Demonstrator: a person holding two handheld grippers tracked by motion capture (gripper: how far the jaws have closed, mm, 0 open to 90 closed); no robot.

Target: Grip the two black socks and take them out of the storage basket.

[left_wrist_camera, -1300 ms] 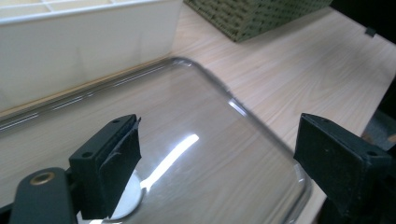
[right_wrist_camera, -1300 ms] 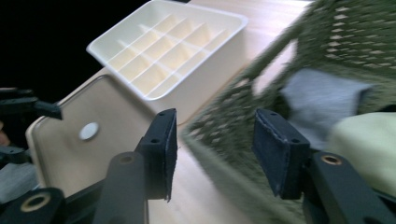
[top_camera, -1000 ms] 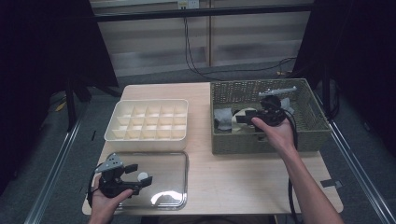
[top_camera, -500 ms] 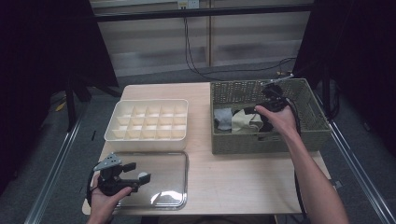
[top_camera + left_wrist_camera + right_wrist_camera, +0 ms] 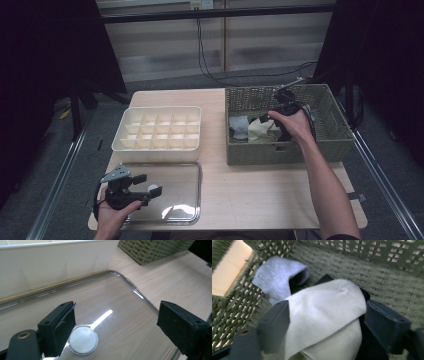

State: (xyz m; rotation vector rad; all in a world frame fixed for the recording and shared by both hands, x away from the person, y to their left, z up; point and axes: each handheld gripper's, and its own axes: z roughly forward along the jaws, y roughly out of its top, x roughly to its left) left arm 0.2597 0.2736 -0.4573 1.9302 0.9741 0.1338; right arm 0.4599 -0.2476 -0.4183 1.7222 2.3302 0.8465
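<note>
A pale wooden table (image 5: 250,185) stands in a dim room, with dark curtains at both sides, a light slatted wall behind, and black cables (image 5: 202,55) hanging down that wall to a grey floor. Metal rails (image 5: 57,185) run along the floor on either side of the table.

On the left half of the table sits a cream plastic tray divided into small square compartments (image 5: 159,128). Just in front of it, at the near edge, lies a clear plastic lid with rounded corners (image 5: 177,197) — flat on the wood, catching a bright streak of light.

The left gripper (image 5: 116,326) hovers over that clear lid, its jaws wide apart and holding nothing. In the left gripper view a small round white disc (image 5: 83,340) shows close beside the left-hand jaw; whether it rests on the lid cannot be told.

On the right half stands a rectangular olive-green woven basket (image 5: 330,145). Inside it lie a grey sock (image 5: 278,277), a cream-white sock (image 5: 327,312) and some dark fabric (image 5: 368,347) under the white one. The right gripper (image 5: 325,327) reaches down into the basket — its jaws are open and stand on either side of the folded cream-white sock, close against it, though the blurred view does not show whether they press it yet. The grey sock lies just beyond, against the basket's wall.
</note>
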